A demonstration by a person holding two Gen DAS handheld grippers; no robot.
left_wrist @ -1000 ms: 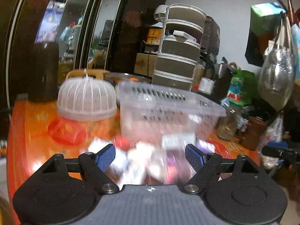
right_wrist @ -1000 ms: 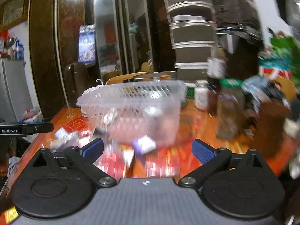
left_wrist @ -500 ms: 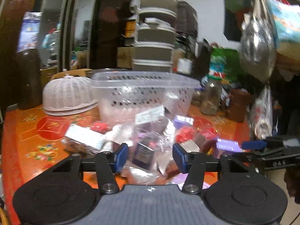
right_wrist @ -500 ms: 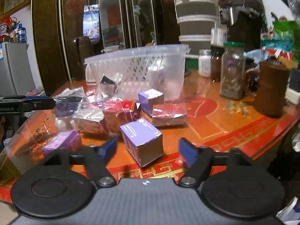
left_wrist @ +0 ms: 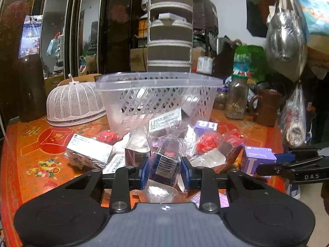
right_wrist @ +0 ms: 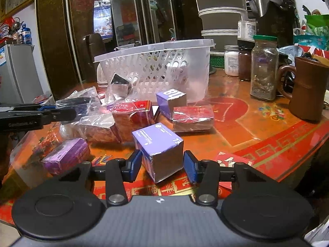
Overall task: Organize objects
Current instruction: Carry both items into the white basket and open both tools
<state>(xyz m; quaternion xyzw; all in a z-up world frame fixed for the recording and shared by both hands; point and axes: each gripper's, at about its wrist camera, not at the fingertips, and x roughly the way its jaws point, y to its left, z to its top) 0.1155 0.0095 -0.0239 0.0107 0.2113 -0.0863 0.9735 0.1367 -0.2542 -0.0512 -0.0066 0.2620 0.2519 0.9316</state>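
Note:
A clear plastic basket (left_wrist: 158, 94) stands mid-table, also in the right wrist view (right_wrist: 160, 70). Several small boxes and wrapped packets lie in front of it. My left gripper (left_wrist: 164, 171) is shut on a dark wrapped box with a barcode (left_wrist: 165, 167). My right gripper (right_wrist: 162, 165) has its pads close on both sides of a purple box (right_wrist: 159, 150) that rests on the table; the right pad shows a small gap. The same purple box (left_wrist: 257, 159) and right gripper (left_wrist: 292, 164) show in the left wrist view.
A white mesh food cover (left_wrist: 74, 103) sits left of the basket. Glass jars (right_wrist: 264, 68) and a brown mug (right_wrist: 306, 88) stand to the right. A stacked steamer (left_wrist: 169, 28) rises behind. The table's front edge (right_wrist: 287, 156) is close.
Both grippers have dropped toward the pile and narrowed from wide open. The left one has closed on the dark wrapped box; the right one has closed in around the purple box.

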